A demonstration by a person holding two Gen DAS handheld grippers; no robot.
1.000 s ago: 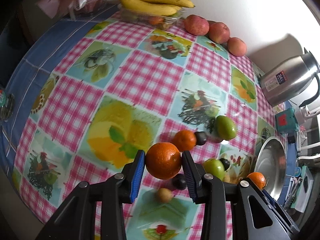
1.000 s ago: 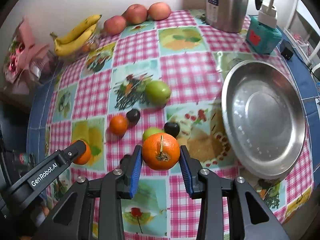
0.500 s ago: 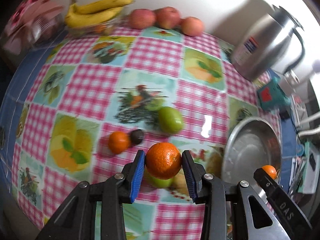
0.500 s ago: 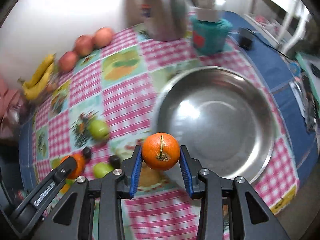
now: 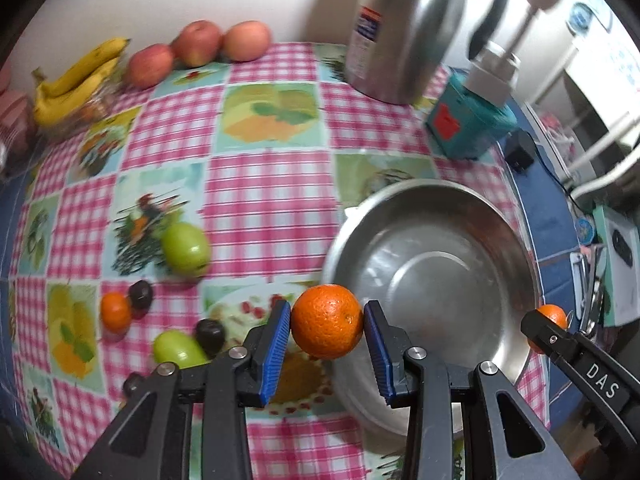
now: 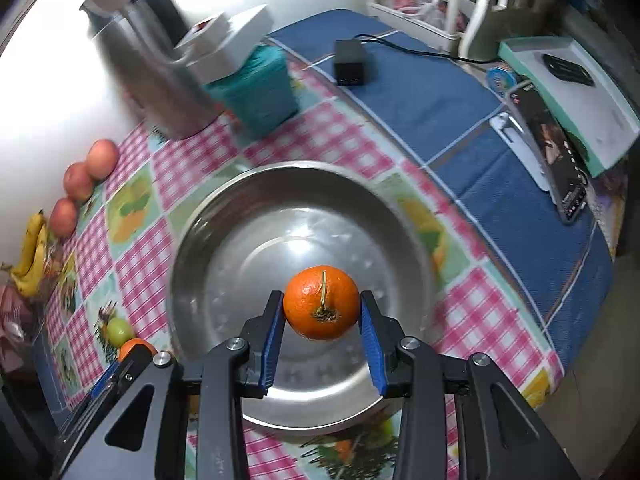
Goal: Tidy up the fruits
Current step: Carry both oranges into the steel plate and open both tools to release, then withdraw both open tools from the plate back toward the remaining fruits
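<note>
Both grippers are loaded, and it is oranges on either side. The left gripper [image 5: 326,332] has its blue pads pinching a pebbly-skinned orange [image 5: 327,321], one pad on each flank, and that fruit hangs right at the near-left rim of the steel bowl [image 5: 500,248], not quite over the basin. The right gripper [image 6: 322,316] is clamped on its own stemmed orange [image 6: 322,307], dried stalk facing the camera, and this one sits squarely above the bowl's shiny floor, with nothing lying in the basin beneath it. From the left view the right tool pokes in at the bowl's far-right edge, its fruit peeking out behind the black finger. Back on the checked tablecloth [image 5: 264,200], the waiting fruit: a green apple [image 5: 186,249] on a printed square, a second green fruit [image 5: 178,348] lower down, just beside a dark plum [image 5: 210,334], and a small tangerine [image 5: 115,312] touching another dark plum [image 5: 140,294]. Along the wall sit three red apples [image 5: 196,42] in a row, bananas [image 5: 76,80] at their left, and a steel kettle [image 5: 404,28] next to a teal box [image 5: 468,120]. The view is somewhat smeared.
</note>
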